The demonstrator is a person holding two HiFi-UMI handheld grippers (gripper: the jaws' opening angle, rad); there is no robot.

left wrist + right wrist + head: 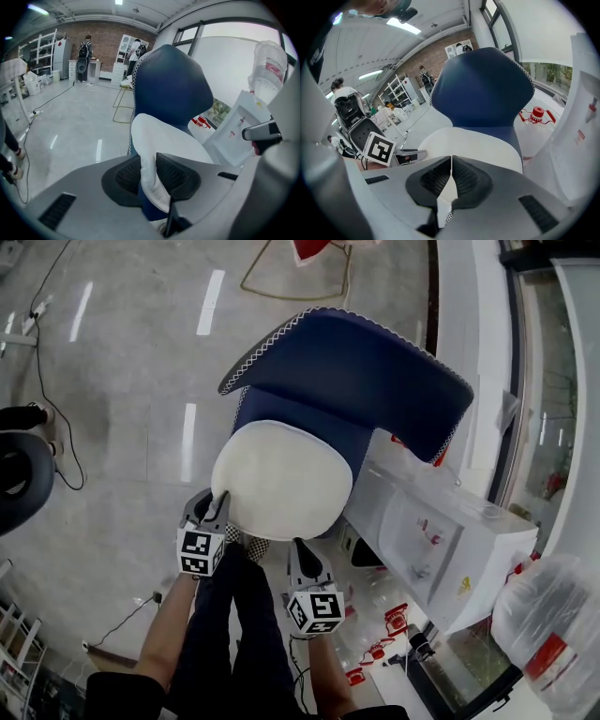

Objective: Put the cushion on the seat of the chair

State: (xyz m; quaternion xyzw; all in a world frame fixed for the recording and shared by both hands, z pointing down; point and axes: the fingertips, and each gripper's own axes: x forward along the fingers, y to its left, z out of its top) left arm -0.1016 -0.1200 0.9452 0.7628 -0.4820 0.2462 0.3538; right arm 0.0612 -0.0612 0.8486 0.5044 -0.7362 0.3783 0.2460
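Okay so the cushion (281, 479) looks basically down on the seat of the blue chair (366, 371) already. The left tool (210, 509) is clamped on its thick front edge, and the right tool (303, 554) is pinched nearly closed on a thin bit of it. Letting go is about all that's left, I'd say. A white boxy unit (441, 540) crowds the chair's right side, and a cable (45, 381) trails across the floor.

Left of chair (394, 395): open floor (122, 362), one thin cable (40, 381) across it.
Right of chair: plastic-wrapped water dispenser (441, 531) just beside, blocking.
Far side: tall backrest (328, 357) walls it.
Over cushion (281, 479): clear from above.
Near side: person's legs (234, 615).
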